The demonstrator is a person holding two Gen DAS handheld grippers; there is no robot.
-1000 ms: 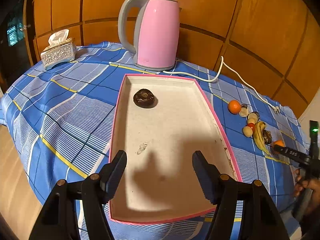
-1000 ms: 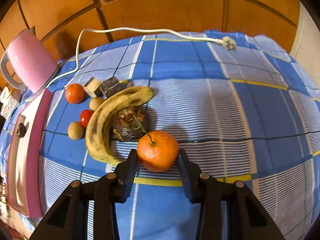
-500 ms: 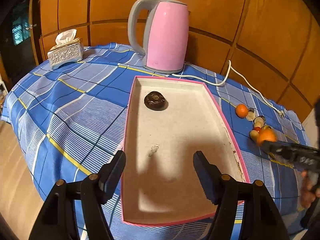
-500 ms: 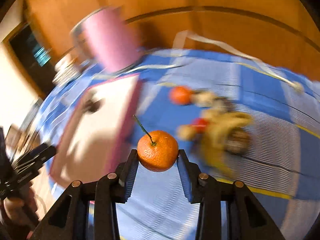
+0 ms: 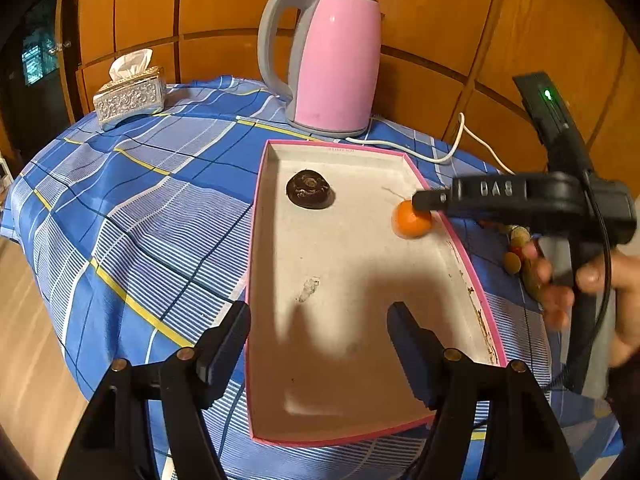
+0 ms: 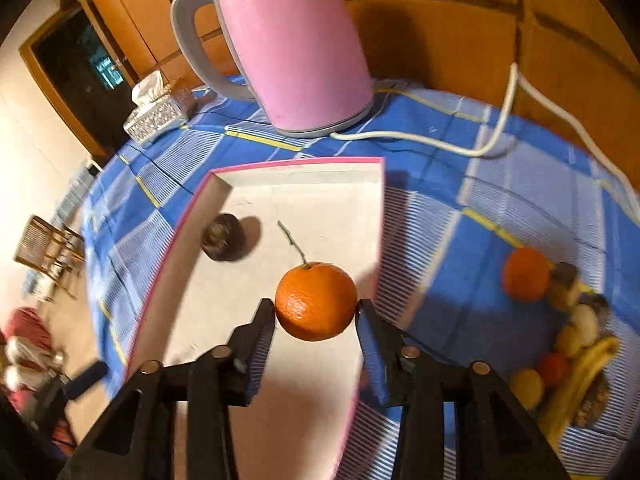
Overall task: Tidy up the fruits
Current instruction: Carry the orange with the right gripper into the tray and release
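Note:
My right gripper (image 6: 316,312) is shut on an orange with a stem (image 6: 316,300) and holds it above the right side of the pink-rimmed tray (image 6: 304,162). The same orange (image 5: 410,220) and the right gripper (image 5: 420,202) show in the left wrist view over the tray (image 5: 256,240). A dark round fruit (image 5: 309,189) lies in the tray's far left part; it also shows in the right wrist view (image 6: 222,237). My left gripper (image 5: 320,336) is open and empty above the tray's near end.
A pink kettle (image 5: 332,60) with a white cord (image 6: 512,92) stands behind the tray. A tissue box (image 5: 130,96) is at the far left. A second orange (image 6: 526,274), a banana (image 6: 580,380) and several small fruits lie on the blue cloth right of the tray.
My right gripper lifted the orange from beside the banana and carried it left over the tray. The left gripper stayed open and shifted slightly.

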